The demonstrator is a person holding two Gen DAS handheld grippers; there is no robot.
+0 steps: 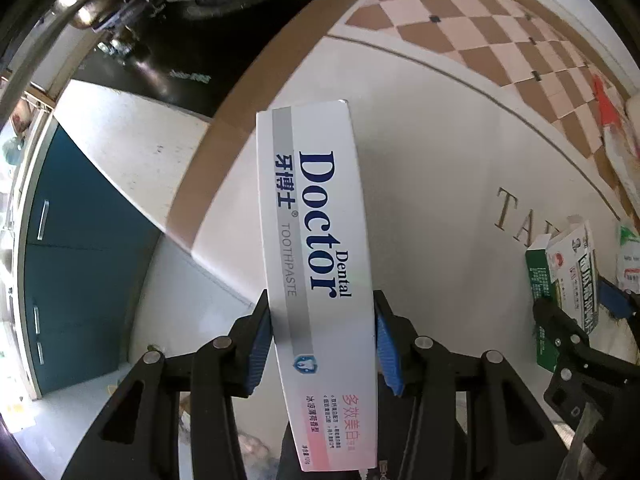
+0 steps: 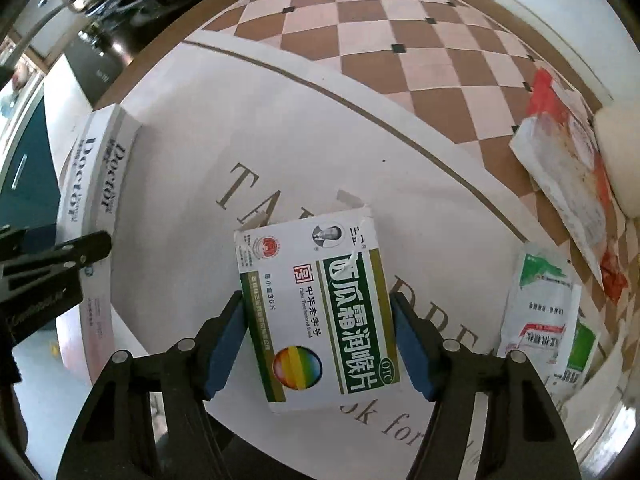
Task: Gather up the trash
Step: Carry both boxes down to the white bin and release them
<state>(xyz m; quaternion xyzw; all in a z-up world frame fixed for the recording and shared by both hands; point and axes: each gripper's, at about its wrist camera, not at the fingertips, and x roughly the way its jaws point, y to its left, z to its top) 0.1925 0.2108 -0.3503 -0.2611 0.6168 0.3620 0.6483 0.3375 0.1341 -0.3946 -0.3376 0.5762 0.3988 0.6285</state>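
A long white "Doctor Dental" toothpaste box [image 1: 320, 248] points away from the camera in the left wrist view. My left gripper [image 1: 322, 304] is shut on its near half, with a blue pad pressed on each long side. In the right wrist view a green-and-white lozenge box [image 2: 316, 312] with a torn far flap lies over the white lettered tabletop [image 2: 280, 128]. My right gripper [image 2: 317, 308] is shut on it, both blue pads touching its sides. The toothpaste box [image 2: 100, 184] and a left finger [image 2: 80, 250] show at that view's left edge. The lozenge box [image 1: 560, 280] shows at the left view's right.
A green-and-white sachet [image 2: 540, 312] lies right of the lozenge box. A red-and-white wrapper [image 2: 560, 168] rests on the brown checkered area, beside a pale rounded object [image 2: 616, 160]. The table's brown rim [image 1: 208, 152] drops to the floor by a teal cabinet [image 1: 80, 260].
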